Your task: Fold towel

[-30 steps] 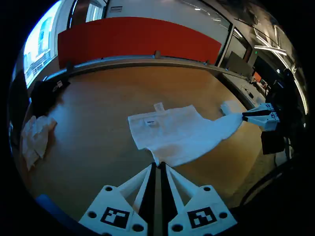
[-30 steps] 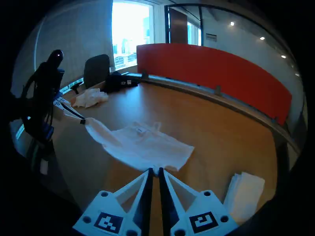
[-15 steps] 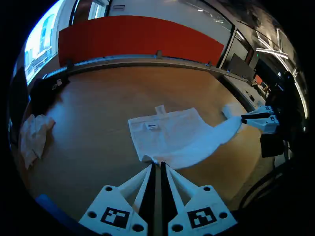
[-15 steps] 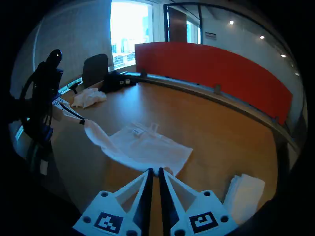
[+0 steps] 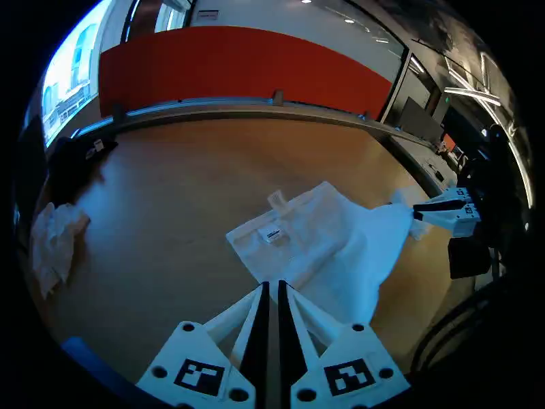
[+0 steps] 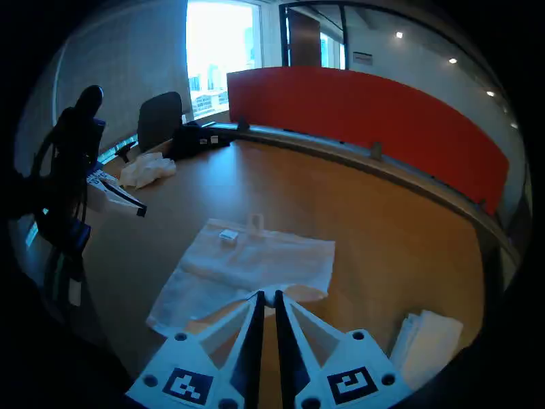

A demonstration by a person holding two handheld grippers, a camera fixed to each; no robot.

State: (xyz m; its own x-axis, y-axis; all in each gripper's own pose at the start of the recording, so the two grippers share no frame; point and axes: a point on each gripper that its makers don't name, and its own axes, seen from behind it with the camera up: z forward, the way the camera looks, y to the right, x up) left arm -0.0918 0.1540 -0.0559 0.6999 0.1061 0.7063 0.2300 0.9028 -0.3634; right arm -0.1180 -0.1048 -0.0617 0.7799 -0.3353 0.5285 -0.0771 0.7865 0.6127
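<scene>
The right gripper (image 6: 267, 294) has its fingers drawn narrow, with only a thin slit between them. The near edge of the white towel (image 6: 252, 262) runs into the tips and curls up a little there, so I judge that it pinches the cloth. From these tips the towel spreads forward between 10 and 1 o'clock, mostly flat on the wooden table (image 6: 381, 225). A small tag and a hanging loop sit at its far edge.

The left gripper (image 5: 272, 285) is also narrow. In its own view the towel's edge meets the tips at 12 o'clock and reaches toward 2 o'clock, where it rises to the other gripper. In the right gripper view, however, the left gripper stands at 9 o'clock with bare table between it and the cloth. I therefore judge that it holds nothing.

The towel looks thin, light and limp. It will sag wherever it is not held, and I expect it to slide easily on the smooth wood. The hem and corners are the best places to take hold. The loose corner at 8 o'clock of the right gripper seems right for the left one.

Farther out lie a stack of folded towels (image 6: 426, 337) at 4 o'clock and a crumpled cloth (image 6: 145, 168) at 10 o'clock.
</scene>
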